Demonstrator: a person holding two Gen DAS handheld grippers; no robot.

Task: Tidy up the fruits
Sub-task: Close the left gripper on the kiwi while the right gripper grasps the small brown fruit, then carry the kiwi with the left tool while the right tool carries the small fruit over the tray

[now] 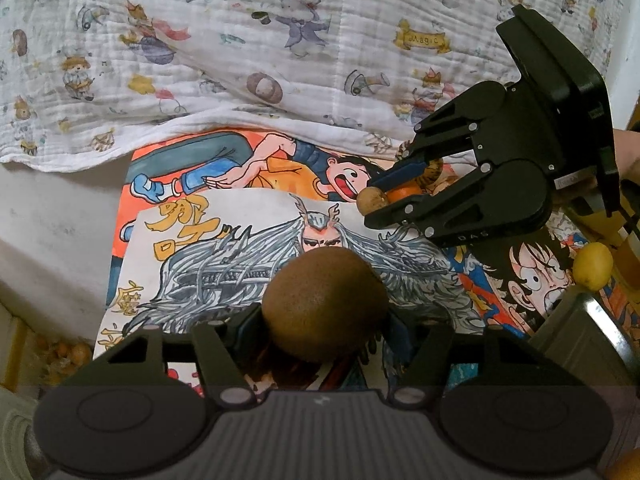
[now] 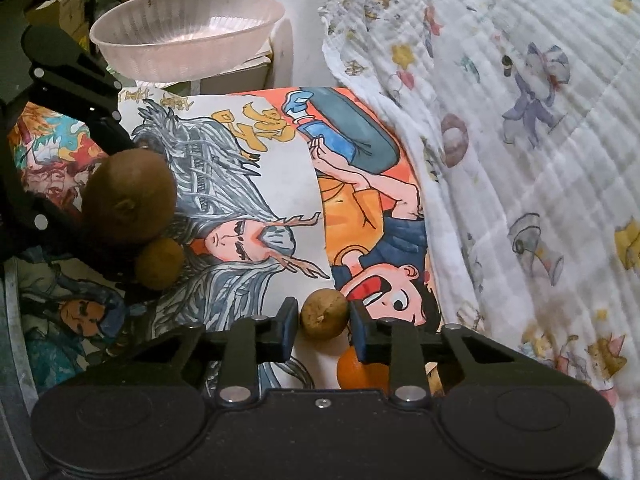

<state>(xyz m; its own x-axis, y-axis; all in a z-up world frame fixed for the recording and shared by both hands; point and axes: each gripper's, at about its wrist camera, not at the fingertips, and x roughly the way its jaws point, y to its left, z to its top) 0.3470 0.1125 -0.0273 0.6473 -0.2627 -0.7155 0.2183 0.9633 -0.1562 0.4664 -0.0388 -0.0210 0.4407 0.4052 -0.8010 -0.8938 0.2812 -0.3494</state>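
My left gripper [image 1: 324, 320] is shut on a brown kiwi [image 1: 325, 304] and holds it above the cartoon posters; the kiwi also shows in the right wrist view [image 2: 129, 196]. My right gripper [image 2: 323, 322] is open, its fingers on either side of a small brown round fruit [image 2: 324, 313] that lies on the posters; this fruit also shows in the left wrist view [image 1: 372, 200]. An orange [image 2: 360, 370] lies just under the right gripper. A second small brown fruit [image 2: 159, 263] lies below the held kiwi. A yellow lemon [image 1: 593, 266] lies at the right.
A clear plastic bowl [image 2: 188, 32] stands at the far end of the posters. A white printed quilt [image 1: 240, 60] lies bunched along one side. A metal tray edge [image 1: 592, 332] sits near the lemon. Boxes stand behind the bowl.
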